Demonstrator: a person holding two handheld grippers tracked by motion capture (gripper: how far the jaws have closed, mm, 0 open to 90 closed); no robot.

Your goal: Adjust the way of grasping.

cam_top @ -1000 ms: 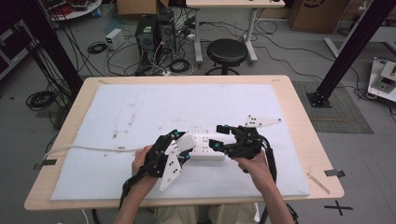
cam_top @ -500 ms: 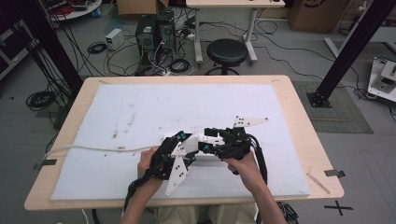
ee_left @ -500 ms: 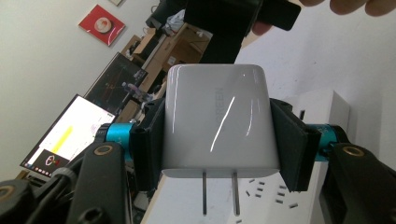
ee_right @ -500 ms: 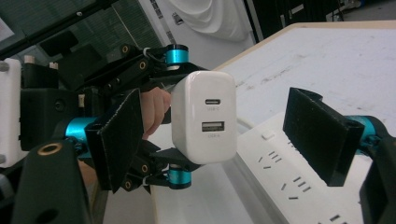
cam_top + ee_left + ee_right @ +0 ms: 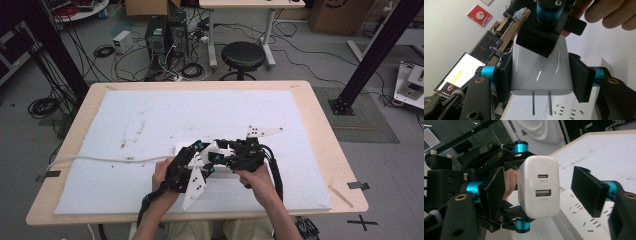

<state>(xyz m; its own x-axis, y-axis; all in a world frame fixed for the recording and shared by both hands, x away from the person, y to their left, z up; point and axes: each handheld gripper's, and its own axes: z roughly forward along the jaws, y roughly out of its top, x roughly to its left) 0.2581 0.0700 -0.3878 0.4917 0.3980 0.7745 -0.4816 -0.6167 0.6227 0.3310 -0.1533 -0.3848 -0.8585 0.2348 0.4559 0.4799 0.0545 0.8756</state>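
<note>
The left gripper [image 5: 541,75] is clamped on the glossy white two-prong USB wall charger [image 5: 540,72], prongs aimed at the white power strip [image 5: 564,108] just below, presumably for plugging in, while the right gripper [image 5: 544,192] sits open around it.

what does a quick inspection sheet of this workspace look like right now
surface: white mat on a wooden table, scuffed and speckled
job's things: white charger with two prongs pointing at a white power strip; USB-C and USB-A ports face the right gripper view
clutter: grey three-cornered plate on the mat; small stick near the table's right edge
grippers: left gripper clamps the charger's sides; right gripper jaws stand open around its port end
cables: white cord runs left from the strip; black cables trail from both grippers
surroundings: stool, computer towers, floor cables
</note>
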